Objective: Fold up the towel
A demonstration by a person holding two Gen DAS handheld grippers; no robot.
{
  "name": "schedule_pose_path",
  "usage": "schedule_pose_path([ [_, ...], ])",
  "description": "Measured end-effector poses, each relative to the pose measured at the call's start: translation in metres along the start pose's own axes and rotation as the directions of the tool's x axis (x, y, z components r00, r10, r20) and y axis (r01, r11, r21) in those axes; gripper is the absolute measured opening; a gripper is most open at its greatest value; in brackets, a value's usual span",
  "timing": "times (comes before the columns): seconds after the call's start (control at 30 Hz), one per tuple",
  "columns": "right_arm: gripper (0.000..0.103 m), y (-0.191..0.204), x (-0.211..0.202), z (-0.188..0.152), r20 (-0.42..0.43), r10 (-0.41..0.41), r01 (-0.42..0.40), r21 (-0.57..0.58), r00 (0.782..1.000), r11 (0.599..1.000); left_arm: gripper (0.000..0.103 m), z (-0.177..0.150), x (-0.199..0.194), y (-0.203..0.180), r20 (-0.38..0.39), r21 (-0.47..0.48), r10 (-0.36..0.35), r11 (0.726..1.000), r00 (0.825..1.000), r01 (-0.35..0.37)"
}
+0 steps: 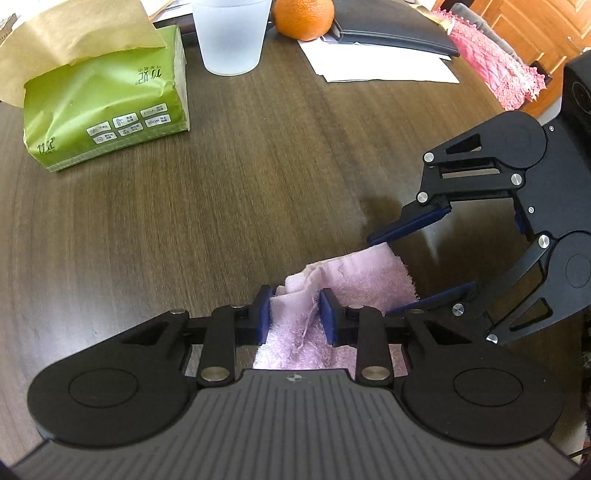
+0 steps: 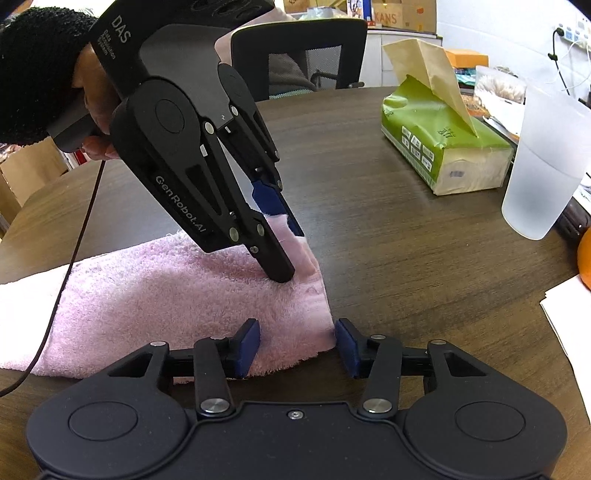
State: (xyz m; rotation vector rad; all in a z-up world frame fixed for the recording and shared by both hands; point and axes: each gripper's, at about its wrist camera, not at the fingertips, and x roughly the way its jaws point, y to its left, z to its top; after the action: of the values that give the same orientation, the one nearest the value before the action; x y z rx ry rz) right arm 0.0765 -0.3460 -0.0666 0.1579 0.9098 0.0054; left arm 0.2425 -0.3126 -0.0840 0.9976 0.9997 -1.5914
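Note:
A pink towel lies on the dark wooden table, its far end running off to the left in the right wrist view. My left gripper points steeply down and is shut on a bunched, lifted corner of the towel. The right wrist view shows the same grip from the side, the left gripper pinching that raised corner. My right gripper is open, straddling the near corner, which lies flat between its blue pads. In the left wrist view the right gripper reaches in from the right.
A green tissue pack, a frosted plastic cup and an orange stand beyond the towel. White papers and a black folder lie at the table's far side. A black mesh chair stands behind the table. A black-sleeved hand holds the left gripper.

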Motion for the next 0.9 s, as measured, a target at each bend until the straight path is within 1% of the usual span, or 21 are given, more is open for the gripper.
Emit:
schedule_pose_path([
  [0.13, 0.044, -0.001, 0.0, 0.0, 0.002, 0.003, -0.003, 0.008, 1.0, 1.0, 0.027, 0.0, 0.0, 0.0, -0.003, 0.008, 0.002, 1.0, 1.0, -0.002],
  [0.17, 0.039, -0.002, 0.0, 0.001, 0.002, 0.003, -0.003, 0.012, 1.0, 1.0, 0.027, 0.0, 0.0, 0.0, -0.004, 0.007, 0.001, 1.0, 1.0, -0.001],
  [0.2, 0.026, -0.003, 0.0, 0.001, 0.002, 0.005, -0.005, 0.016, 1.0, 1.0, 0.027, 0.0, 0.0, 0.0, -0.004, 0.007, 0.001, 1.0, 1.0, -0.001],
  [0.23, 0.018, -0.004, 0.0, 0.001, 0.001, 0.01, -0.01, 0.021, 1.0, 1.0, 0.027, 0.0, 0.0, 0.0, -0.004, 0.007, 0.001, 1.0, 1.0, -0.001],
  [0.27, 0.014, -0.006, 0.001, 0.002, -0.004, 0.029, -0.028, 0.037, 1.0, 0.999, 0.027, 0.0, 0.0, -0.001, -0.005, 0.008, 0.002, 1.0, 1.0, -0.002],
  [0.3, 0.014, -0.008, 0.001, 0.003, -0.01, 0.048, -0.047, 0.058, 0.999, 0.997, 0.027, 0.0, 0.0, -0.001, -0.006, 0.01, 0.005, 1.0, 1.0, -0.005],
  [0.43, 0.014, -0.007, 0.001, 0.004, -0.012, 0.047, -0.047, 0.057, 0.999, 0.997, 0.027, -0.002, -0.003, -0.002, -0.004, 0.009, 0.011, 1.0, 1.0, -0.011],
  [0.57, 0.014, -0.007, -0.003, 0.006, -0.001, 0.046, -0.046, 0.059, 0.999, 0.997, 0.026, -0.005, -0.01, -0.002, 0.014, 0.004, 0.016, 1.0, 1.0, -0.016],
  [0.77, 0.014, 0.002, -0.017, 0.015, 0.028, 0.049, -0.05, 0.016, 0.998, 0.999, 0.022, -0.014, -0.031, -0.008, 0.043, 0.002, 0.04, 0.999, 0.998, -0.04],
  [0.9, 0.014, 0.016, -0.032, 0.022, 0.047, 0.059, -0.057, -0.037, 0.997, 0.998, 0.02, -0.023, -0.051, -0.017, 0.031, 0.003, 0.073, 0.997, 0.997, -0.073],
])
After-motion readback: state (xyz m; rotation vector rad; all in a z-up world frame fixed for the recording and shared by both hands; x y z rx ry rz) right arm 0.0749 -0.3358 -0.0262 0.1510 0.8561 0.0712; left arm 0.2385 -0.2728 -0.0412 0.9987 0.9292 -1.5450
